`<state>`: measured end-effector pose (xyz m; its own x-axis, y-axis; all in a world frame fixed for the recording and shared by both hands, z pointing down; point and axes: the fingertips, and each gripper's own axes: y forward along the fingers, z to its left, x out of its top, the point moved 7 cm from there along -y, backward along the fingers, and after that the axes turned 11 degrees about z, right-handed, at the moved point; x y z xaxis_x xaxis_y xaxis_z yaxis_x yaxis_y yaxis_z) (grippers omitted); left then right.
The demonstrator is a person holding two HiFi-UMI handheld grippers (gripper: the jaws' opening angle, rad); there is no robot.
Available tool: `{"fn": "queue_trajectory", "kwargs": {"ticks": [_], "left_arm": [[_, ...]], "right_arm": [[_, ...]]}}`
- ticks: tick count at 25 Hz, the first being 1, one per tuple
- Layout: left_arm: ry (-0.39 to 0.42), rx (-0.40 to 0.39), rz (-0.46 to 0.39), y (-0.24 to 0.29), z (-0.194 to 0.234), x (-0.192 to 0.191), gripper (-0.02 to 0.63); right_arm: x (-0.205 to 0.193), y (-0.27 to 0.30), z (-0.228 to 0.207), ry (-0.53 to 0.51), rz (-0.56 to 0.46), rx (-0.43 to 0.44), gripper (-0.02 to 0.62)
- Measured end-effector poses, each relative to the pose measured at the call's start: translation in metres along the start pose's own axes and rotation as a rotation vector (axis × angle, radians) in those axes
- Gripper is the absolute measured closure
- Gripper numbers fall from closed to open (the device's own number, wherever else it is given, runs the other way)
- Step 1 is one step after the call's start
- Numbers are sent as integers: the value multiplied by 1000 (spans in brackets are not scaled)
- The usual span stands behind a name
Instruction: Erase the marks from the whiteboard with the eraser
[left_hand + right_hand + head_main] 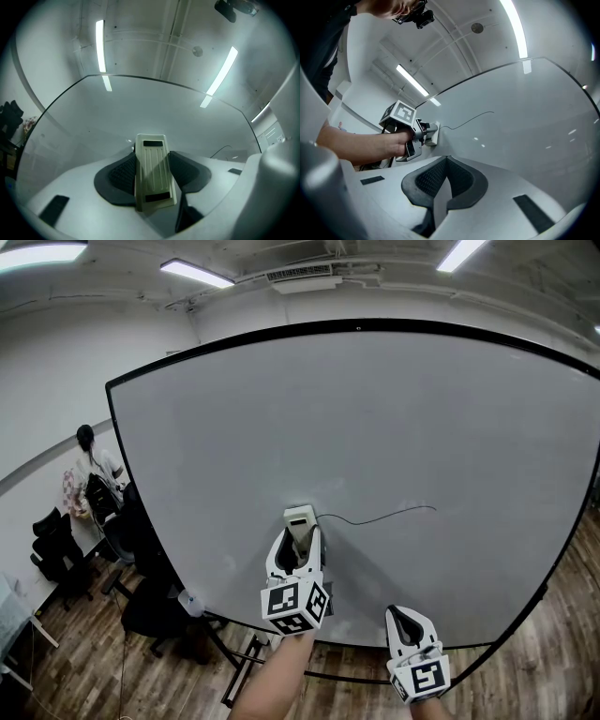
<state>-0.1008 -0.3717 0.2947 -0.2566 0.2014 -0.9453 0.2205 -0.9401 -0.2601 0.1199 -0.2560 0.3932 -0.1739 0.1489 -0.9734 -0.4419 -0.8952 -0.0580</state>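
Note:
A large whiteboard (375, 427) fills the head view. One thin black wavy line (380, 516) runs across its lower middle. My left gripper (298, 538) is shut on a cream eraser (300, 519), which is pressed to the board at the line's left end. In the left gripper view the eraser (152, 171) sits between the dark pads, and the line (220, 151) shows at the right. My right gripper (409, 622) hangs low by the board's bottom edge, shut and holding nothing. The right gripper view shows the left gripper (423, 133), the eraser (433, 133) and the line (468, 120).
The whiteboard stands on a wheeled frame (244, 662) over a wooden floor (84, 634). At the left a person (86, 470) sits among black office chairs (56, 540) near a desk.

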Motion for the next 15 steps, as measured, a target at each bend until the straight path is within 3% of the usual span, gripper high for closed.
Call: {"fn": "queue_trajectory", "kwargs": {"ticks": [15], "left_arm": [[-13,-27,-26,5,-14,0,364]], "right_arm": [[5,2,-11,-18,-17,-7,577]]}}
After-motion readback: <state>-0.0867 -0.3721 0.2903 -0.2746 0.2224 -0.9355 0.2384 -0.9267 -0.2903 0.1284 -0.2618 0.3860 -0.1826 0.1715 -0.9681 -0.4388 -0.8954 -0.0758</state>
